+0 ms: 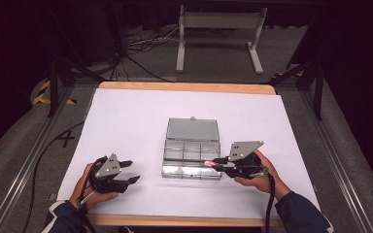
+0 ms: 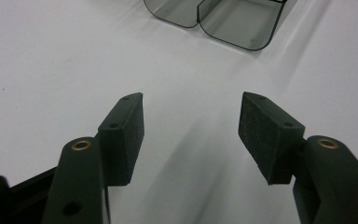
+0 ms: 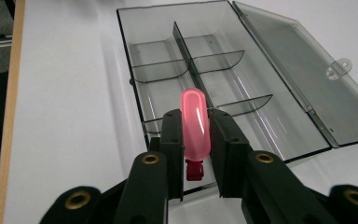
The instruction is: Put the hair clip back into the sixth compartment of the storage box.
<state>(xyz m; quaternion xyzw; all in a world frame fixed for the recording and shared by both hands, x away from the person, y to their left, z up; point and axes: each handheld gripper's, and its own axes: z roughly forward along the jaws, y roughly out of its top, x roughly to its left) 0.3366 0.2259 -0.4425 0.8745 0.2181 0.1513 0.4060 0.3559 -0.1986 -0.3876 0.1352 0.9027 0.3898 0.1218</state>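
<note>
A clear plastic organizer box [image 1: 193, 153] lies open in the middle of the white table, its lid [image 1: 193, 129] flat behind it. In the right gripper view the box [image 3: 214, 74] shows several empty compartments. My right gripper [image 3: 196, 135] is shut on a small pink tube [image 3: 195, 124] with a dark red cap, held over the box's near right corner [image 1: 209, 165]. My left gripper [image 1: 126, 174] rests low at the front left, apart from the box. Its jaws stand open [image 2: 191, 126] with nothing between them, above bare white surface.
The white sheet [image 1: 126, 121] covers a wooden tabletop [image 1: 187, 87]. A corner of the box [image 2: 223, 18] lies ahead of the left gripper. A white metal stand [image 1: 218, 39] and cables sit on the floor beyond the table.
</note>
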